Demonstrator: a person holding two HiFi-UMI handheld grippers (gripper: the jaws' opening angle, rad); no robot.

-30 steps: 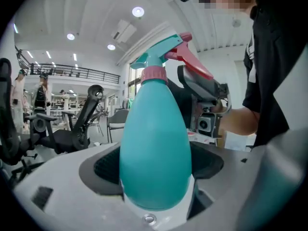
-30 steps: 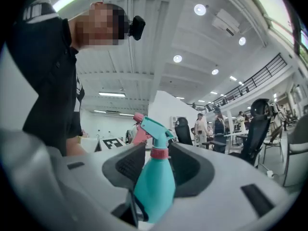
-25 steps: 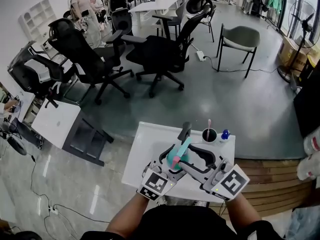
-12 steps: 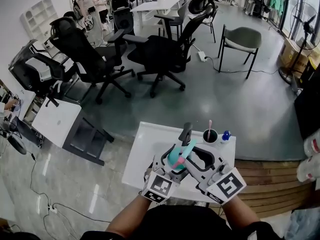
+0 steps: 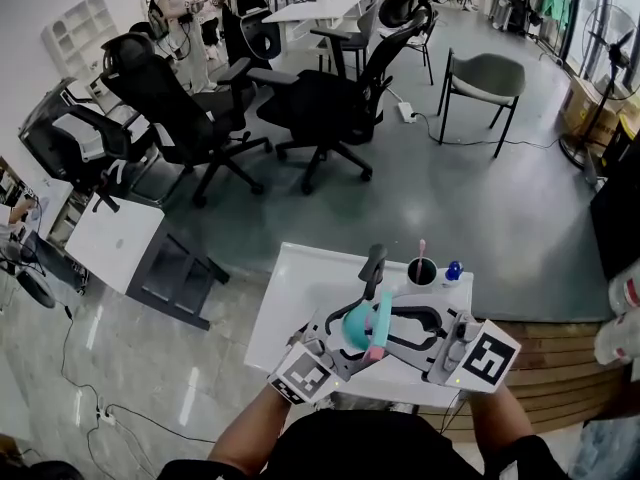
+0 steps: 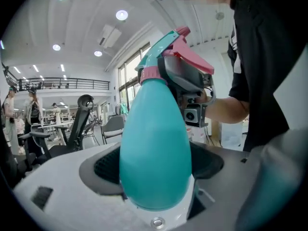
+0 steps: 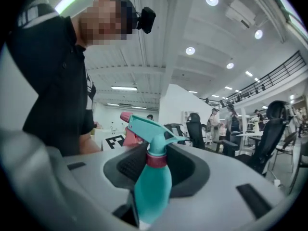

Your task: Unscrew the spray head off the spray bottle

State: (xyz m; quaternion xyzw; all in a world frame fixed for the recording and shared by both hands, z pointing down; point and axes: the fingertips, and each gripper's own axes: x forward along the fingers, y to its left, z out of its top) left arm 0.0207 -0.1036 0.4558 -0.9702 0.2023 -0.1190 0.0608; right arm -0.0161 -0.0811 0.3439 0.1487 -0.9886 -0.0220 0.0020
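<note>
Closing right tongs [image 7: 155,163] clasp head of spray bottle [image 7: 153,192].

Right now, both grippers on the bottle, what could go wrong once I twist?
The right gripper has just been closing its jaws on the spray head, close under its pink trigger; catching it could squirt or slip.
The left gripper holds the spray bottle by its smooth, tapered body, which may turn with the head.
The cup stands on the table nearby; a dropped part could knock it.
</note>
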